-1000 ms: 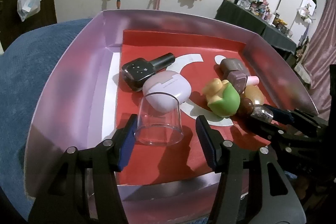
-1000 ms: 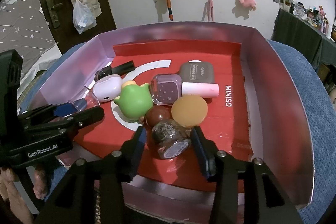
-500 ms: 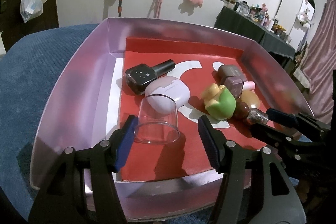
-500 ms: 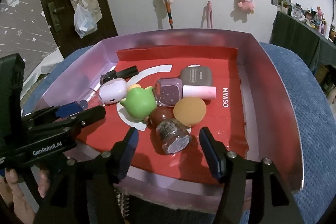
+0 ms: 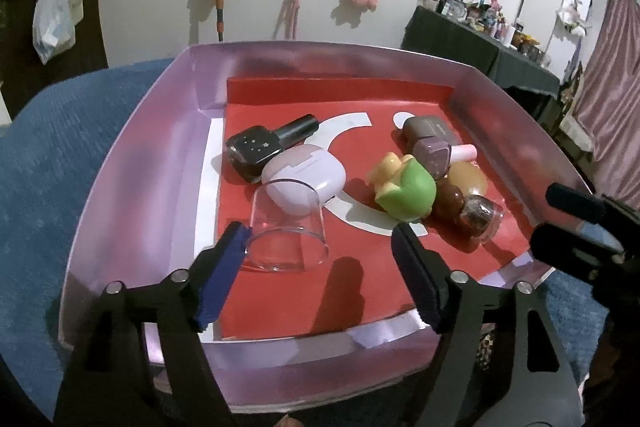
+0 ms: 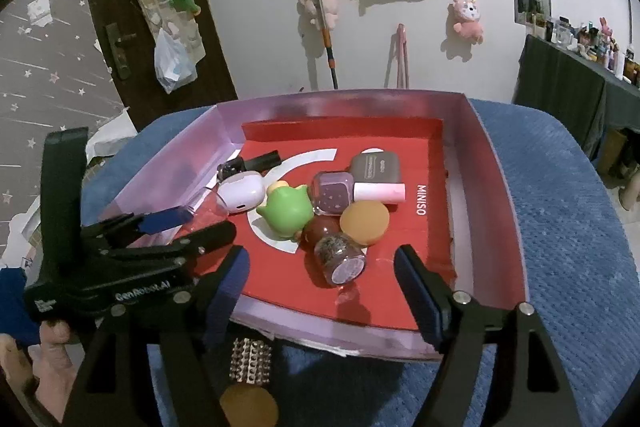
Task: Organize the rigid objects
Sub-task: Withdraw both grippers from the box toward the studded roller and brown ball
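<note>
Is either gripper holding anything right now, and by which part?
Nothing is held. The left gripper and right gripper are opening; the clear cup and glitter jar lie free.

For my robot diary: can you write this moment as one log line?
left gripper: opening, clear cup released | right gripper: opening, glitter bottle released | both in tray

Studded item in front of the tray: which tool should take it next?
Right, probably. The studded item lies just under the right tool, whose jaws are opening around the loose glitter jar. The left tool hangs over the tray's left side, jaws opening around the clear cup.
</note>
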The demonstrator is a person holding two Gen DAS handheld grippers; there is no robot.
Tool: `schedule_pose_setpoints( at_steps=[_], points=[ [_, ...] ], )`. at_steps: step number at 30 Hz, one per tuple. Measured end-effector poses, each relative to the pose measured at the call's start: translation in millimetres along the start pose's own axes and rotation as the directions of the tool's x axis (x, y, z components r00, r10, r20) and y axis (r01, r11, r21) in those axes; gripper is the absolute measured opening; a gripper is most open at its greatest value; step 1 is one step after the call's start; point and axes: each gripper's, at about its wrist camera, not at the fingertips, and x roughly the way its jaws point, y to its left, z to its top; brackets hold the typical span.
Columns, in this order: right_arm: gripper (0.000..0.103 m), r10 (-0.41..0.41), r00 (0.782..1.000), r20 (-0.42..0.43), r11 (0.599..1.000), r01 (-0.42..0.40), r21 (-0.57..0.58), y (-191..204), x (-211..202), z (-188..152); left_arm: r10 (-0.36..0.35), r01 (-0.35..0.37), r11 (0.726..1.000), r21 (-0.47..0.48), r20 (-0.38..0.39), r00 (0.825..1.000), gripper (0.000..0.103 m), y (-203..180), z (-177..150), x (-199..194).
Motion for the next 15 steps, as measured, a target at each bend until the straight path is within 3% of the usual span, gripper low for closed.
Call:
schedule_pose_setpoints(
  at_steps=[9,15],
  points=[
    [0.091,0.031,0.999,0.021,0.999,-0.032,0.026,-3.8,-17.3,-2.5,-0.041,0.041,0.999,-0.021,0.019,0.999,0.091,-3.4,-5.2,-15.0],
    [0.098,0.052,0.998,0.039,0.998,-0.053,0.028,-1.3,-28.8,-6.4,0.018,-0.02,0.999,0.028,0.051,0.999,0.102,-15.6,-11.9,-28.7]
  ],
)
